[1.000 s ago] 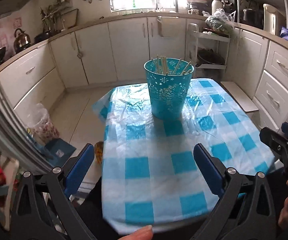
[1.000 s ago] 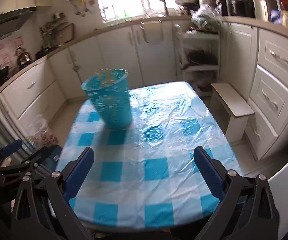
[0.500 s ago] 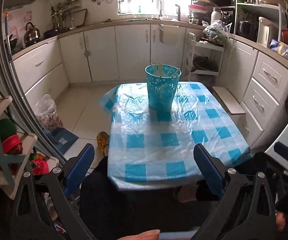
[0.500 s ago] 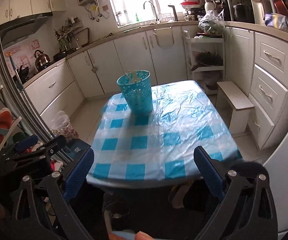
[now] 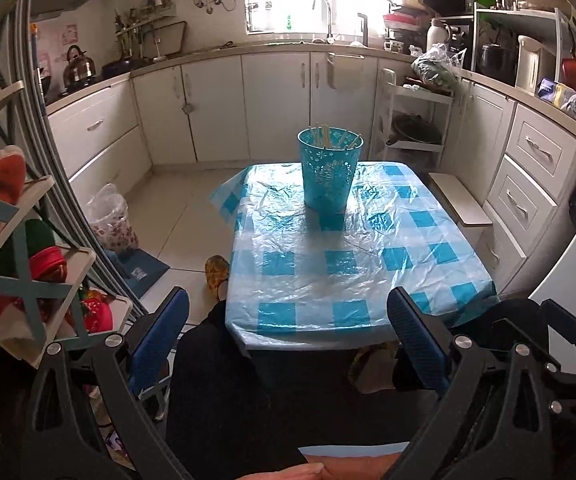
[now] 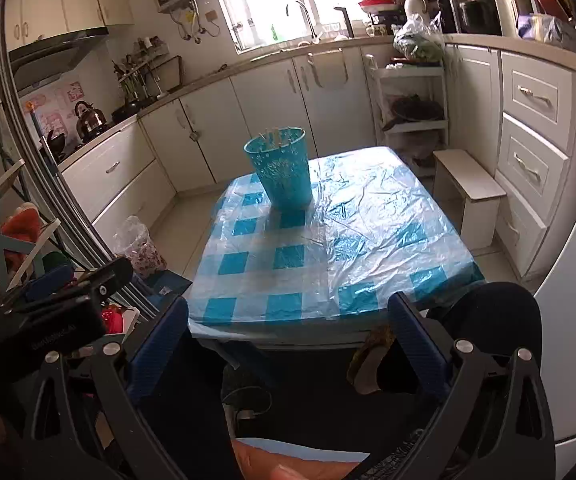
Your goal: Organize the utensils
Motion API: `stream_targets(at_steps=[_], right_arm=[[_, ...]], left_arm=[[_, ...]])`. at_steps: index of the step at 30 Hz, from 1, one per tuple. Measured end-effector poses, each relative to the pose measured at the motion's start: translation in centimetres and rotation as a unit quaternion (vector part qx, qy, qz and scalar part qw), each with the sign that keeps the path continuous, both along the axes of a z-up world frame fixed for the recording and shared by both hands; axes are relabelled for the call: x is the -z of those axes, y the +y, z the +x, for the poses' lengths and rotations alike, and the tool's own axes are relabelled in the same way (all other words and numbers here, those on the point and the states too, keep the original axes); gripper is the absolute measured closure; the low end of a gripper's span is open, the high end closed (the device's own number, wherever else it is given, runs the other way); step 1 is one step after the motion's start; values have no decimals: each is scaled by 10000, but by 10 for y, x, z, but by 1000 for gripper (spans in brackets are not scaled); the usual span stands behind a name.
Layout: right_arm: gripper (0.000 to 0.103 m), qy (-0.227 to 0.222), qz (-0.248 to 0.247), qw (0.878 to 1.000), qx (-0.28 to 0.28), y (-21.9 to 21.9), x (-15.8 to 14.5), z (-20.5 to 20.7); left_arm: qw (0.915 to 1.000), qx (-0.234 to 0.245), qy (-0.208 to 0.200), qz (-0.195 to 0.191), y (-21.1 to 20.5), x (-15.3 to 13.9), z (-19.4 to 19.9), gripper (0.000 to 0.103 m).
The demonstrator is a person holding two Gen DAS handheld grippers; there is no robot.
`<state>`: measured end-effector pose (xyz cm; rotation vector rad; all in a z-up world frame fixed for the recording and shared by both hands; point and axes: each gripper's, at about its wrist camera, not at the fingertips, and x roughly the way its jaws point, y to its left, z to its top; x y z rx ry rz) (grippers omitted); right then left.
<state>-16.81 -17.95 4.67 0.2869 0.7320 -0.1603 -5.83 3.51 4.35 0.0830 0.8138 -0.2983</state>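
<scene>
A teal perforated bucket [image 5: 330, 168] stands upright at the far end of the table with the blue-checked plastic cloth [image 5: 352, 280]. Several wooden chopsticks [image 5: 328, 138] stand inside it. It also shows in the right wrist view [image 6: 282, 170]. My left gripper [image 5: 288, 320] is open and empty, held back from the table's near edge above the person's lap. My right gripper [image 6: 288, 320] is open and empty, also back from the near edge. The left gripper's body shows at the left of the right wrist view [image 6: 60, 296].
White kitchen cabinets [image 5: 272, 100] line the back and right walls. A low white stool [image 5: 458, 200] stands right of the table. A filled plastic bag [image 5: 110, 220] sits on the floor at left. A rack with red and green items [image 5: 20, 272] is at the near left.
Both grippers have pulled back and away from the table, so the bucket and table look smaller. Both stayed open and empty. The bucket has not moved.
</scene>
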Motion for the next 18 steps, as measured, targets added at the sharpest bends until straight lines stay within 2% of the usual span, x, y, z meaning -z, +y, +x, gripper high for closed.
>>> stream_targets(at_steps=[9,18], right_arm=[[8,-276,-175,9995,39,8,-12,-14],[8,-302,-189,9994,27,10,-13,-16]], left_arm=[[9999,-60,-158,-11,7,-13,-14,8],[9998,-61,-164,-37,10,-15,-18,8]])
